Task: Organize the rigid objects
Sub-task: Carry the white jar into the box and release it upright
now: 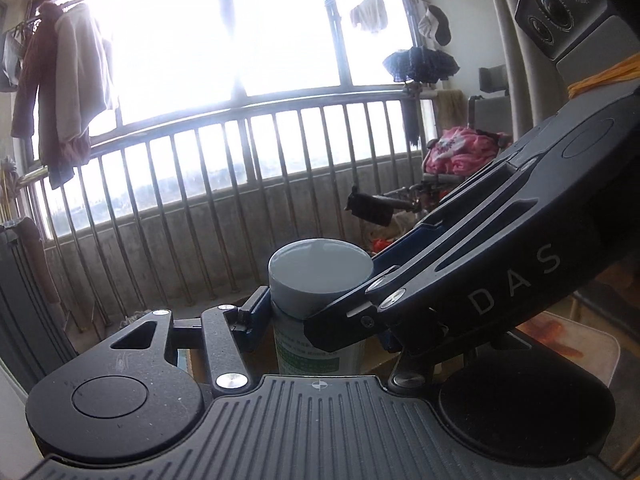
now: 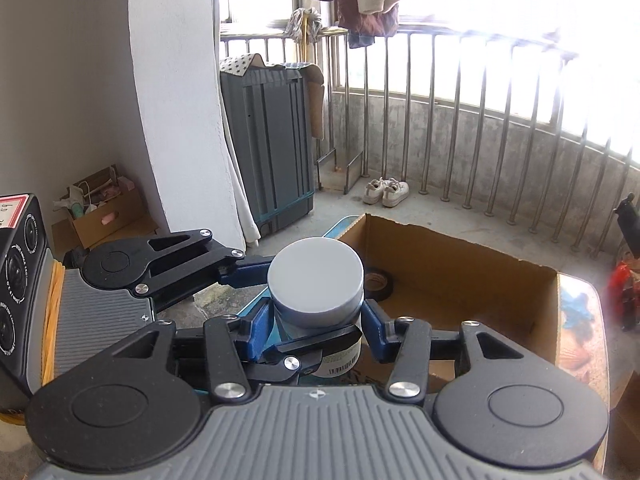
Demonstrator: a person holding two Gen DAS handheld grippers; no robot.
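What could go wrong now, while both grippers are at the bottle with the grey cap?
1. Both the left gripper and the right gripper crowd the bottle; their fingers may collide, or pull against each other and tip it.
2. The bottle seems lifted above the table, so a slip during a handover could drop it.
3. The cardboard box stands close behind; the bottle could strike its near wall on the way in, or land on the tape roll.

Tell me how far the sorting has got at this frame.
Looks done: a roll of black tape already lies in the cardboard box. In hand: the grey-capped bottle stands upright between the pads of both the left gripper and the right gripper, just short of the box's near wall. Left: getting the bottle into the box; no other loose items show.
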